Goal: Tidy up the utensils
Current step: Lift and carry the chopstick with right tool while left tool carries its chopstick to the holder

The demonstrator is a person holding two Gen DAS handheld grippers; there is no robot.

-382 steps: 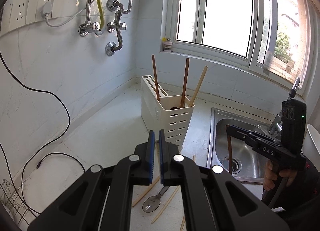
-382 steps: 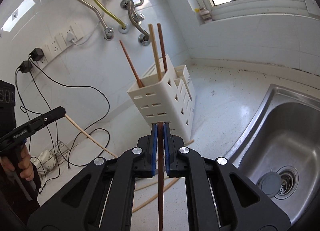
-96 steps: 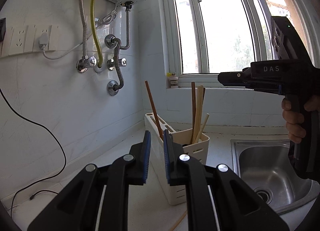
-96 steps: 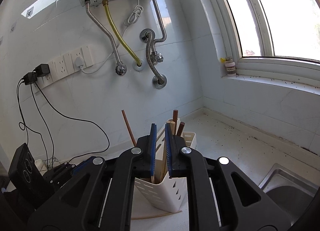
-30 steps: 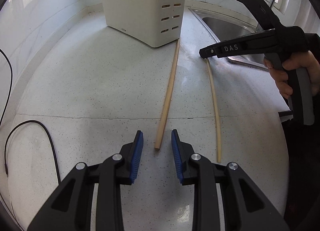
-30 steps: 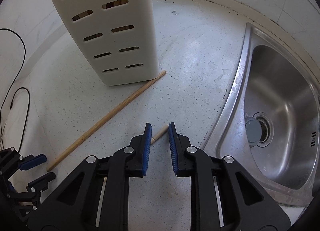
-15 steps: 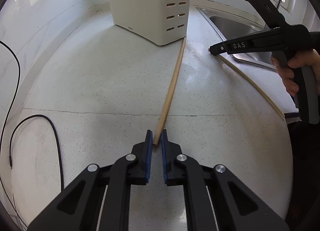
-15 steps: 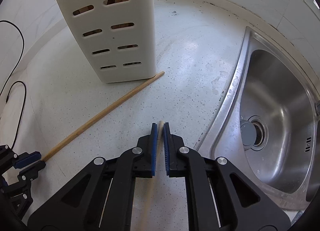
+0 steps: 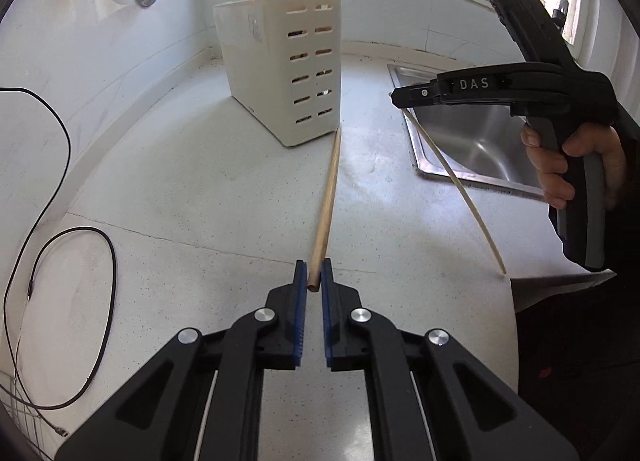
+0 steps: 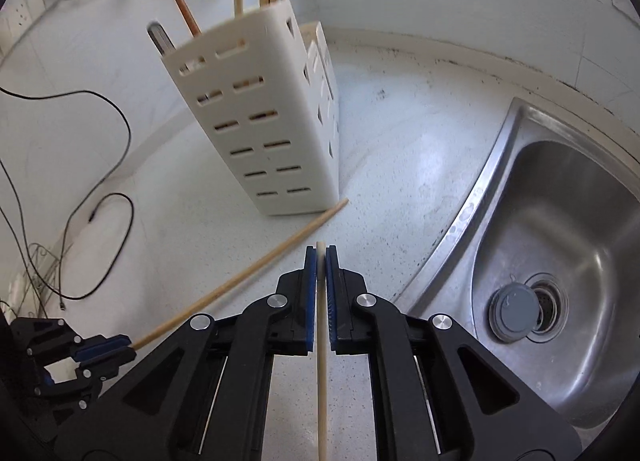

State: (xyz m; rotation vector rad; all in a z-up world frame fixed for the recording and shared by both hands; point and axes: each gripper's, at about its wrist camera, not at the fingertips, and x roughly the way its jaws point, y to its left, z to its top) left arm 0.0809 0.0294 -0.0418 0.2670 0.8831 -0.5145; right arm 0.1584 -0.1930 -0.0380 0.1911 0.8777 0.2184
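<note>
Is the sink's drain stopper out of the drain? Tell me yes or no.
No: in the right wrist view the grey stopper sits in the drain at the bottom of the steel sink.

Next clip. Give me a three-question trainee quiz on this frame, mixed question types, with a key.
1. True or false: the left tool is shut on the tan chopstick.
2. What is the right tool holding? A) a spoon B) the pale chopstick C) a cable
3. Fill in: the tan chopstick's far tip lies by the base of the white ____.

Key:
1. True; the blue pads clamp its near end.
2. B
3. utensil holder, which already has chopsticks standing in it.
</note>
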